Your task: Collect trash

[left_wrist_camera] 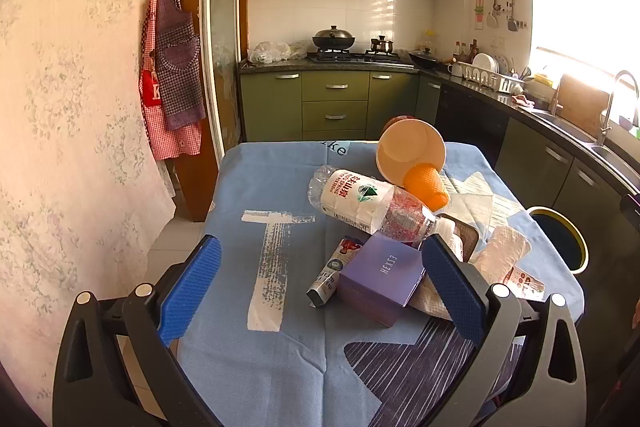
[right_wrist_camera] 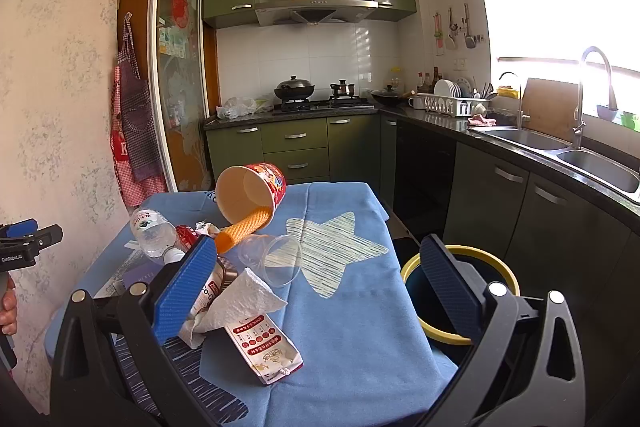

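Blue cloth (left_wrist_camera: 280,367) covers my table, matte and faintly creased, printed with a pale brushed star (right_wrist_camera: 336,251) and dark striped patches. Beyond it sits a kitchen: olive-green cabinets (left_wrist_camera: 334,103), white glossy tiles, a steel hood (right_wrist_camera: 316,9), a black wok (right_wrist_camera: 294,89) on the hob, a steel sink (right_wrist_camera: 596,163) under a blown-out window, checked aprons (left_wrist_camera: 174,67) hanging on the wall.

Trash lies heaped mid-table. I see a crinkled clear bottle (left_wrist_camera: 368,203) on its side, a paper bowl (right_wrist_camera: 250,193) tipped over with a ribbed orange cup (right_wrist_camera: 242,229) spilling from its mouth, a clear plastic cup (right_wrist_camera: 274,259) lying flat, crumpled paper towel (right_wrist_camera: 240,303), a flat printed sachet (right_wrist_camera: 262,351), a purple box (left_wrist_camera: 382,277) and a squeezed tube (left_wrist_camera: 332,271) beside it.

My left gripper (left_wrist_camera: 320,287) hovers with jaws spread wide, holding nothing, the box between them. My right gripper (right_wrist_camera: 320,291) is likewise wide apart and empty, above the sachet. A yellow-rimmed bin (right_wrist_camera: 504,267) stands just beside the table's right edge.
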Demonstrator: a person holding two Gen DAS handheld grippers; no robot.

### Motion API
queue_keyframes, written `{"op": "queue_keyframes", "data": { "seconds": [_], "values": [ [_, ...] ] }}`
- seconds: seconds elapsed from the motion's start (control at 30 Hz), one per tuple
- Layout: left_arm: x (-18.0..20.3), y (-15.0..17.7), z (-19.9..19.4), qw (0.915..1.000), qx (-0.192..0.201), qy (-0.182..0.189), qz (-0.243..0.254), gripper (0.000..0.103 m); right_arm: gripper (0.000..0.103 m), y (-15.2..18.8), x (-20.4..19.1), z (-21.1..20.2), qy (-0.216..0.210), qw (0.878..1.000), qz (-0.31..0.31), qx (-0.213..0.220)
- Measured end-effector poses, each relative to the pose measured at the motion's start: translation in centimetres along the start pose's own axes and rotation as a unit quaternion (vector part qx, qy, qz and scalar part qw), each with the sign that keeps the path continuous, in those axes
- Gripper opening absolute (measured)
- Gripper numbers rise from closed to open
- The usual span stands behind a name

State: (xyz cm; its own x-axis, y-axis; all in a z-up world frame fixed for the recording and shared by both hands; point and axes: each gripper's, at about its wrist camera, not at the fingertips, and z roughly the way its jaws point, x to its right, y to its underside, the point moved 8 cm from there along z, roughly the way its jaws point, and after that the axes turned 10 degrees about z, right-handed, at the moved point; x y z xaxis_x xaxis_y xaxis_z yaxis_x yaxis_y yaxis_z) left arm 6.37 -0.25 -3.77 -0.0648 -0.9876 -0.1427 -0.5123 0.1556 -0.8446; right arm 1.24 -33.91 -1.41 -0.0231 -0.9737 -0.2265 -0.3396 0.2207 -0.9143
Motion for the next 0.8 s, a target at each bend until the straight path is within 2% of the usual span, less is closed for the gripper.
{"op": "queue_keyframes", "data": {
  "seconds": [0.8],
  "values": [
    [0.56,0.36,0.54,1.0000,-0.005,0.004,0.002,0.099,0.097,0.38,0.38,0.47,0.001,1.000,0.006,-0.005]
  ]
}}
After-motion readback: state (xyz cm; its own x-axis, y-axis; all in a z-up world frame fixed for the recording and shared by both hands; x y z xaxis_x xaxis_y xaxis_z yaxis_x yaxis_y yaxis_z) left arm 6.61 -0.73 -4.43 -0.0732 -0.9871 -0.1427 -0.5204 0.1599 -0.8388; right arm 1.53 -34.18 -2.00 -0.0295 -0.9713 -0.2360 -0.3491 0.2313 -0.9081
